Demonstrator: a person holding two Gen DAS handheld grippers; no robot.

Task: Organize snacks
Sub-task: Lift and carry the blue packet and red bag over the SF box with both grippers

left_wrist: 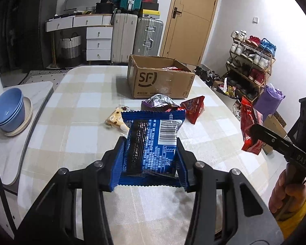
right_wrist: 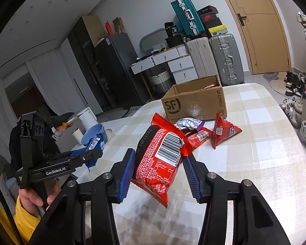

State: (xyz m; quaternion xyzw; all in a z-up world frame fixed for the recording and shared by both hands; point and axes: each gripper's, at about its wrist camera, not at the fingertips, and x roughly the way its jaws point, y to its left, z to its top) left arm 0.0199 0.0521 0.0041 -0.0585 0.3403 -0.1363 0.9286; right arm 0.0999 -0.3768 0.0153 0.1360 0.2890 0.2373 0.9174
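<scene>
Two hand-held grippers each carry a snack packet above a table point(left_wrist: 75, 134) covered in a beige and white checked cloth. In the left wrist view, the left gripper point(left_wrist: 151, 153) fills the lower centre of the frame, its ribbed blue pads pinching the sides of a blue packet point(left_wrist: 153, 143), a glossy crinkled foil pillow with crimped ends and a white barcode panel. In the right wrist view, the right gripper point(right_wrist: 160, 171) sits at lower centre, its jaws closed on a red packet point(right_wrist: 163, 159) of the same shiny film, tilted and puffed with air. The task's destination appears to be the open cardboard box point(left_wrist: 159, 79), stamped with a courier logo, standing upper centre of the left view with red wrappers already showing inside. Loose snacks lie on the cloth just before it: a crumpled silver and purple bag point(left_wrist: 159, 101), a red pyramid-shaped pouch point(left_wrist: 193, 108), and a pale cream packet point(left_wrist: 117, 118). Stacked blue bowls point(left_wrist: 8, 110) rest on a plate at the left edge. To finish this step well, each packet likely should be carried over the box rim, one gripper at a time, and released only once above the opening; the slick, air-filled film could slip or burst under a harder squeeze.
</scene>
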